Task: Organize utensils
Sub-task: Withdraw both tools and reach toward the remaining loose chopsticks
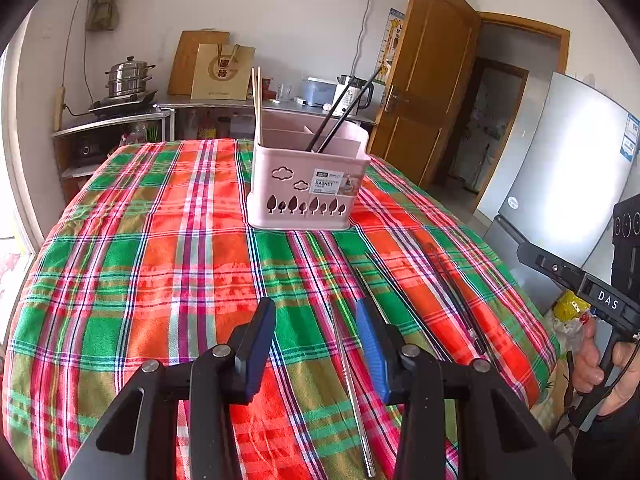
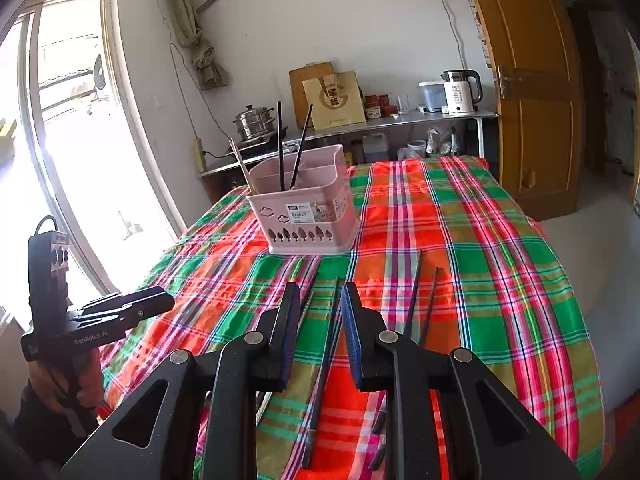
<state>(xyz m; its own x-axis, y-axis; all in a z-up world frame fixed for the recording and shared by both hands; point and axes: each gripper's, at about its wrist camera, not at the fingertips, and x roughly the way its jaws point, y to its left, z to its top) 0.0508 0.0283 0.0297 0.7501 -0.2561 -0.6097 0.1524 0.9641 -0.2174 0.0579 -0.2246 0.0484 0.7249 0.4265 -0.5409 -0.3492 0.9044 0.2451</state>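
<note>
Below the left gripper [image 1: 316, 344], whose jaws stand apart and empty, a slim silver metal chopstick [image 1: 352, 384] lies on the plaid tablecloth [image 1: 160, 260], long axis running away toward the pink plastic utensil basket [image 1: 308, 188]. Likewise the right gripper [image 2: 320, 328], narrowly parted and empty, hovers over a dark chopstick [image 2: 326, 368]. Each hand is nearest its own stick.

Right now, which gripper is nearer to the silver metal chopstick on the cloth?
Left. The left gripper has the silver metal chopstick lying between its open fingers. The right gripper is off to the side, over a dark chopstick.
</note>
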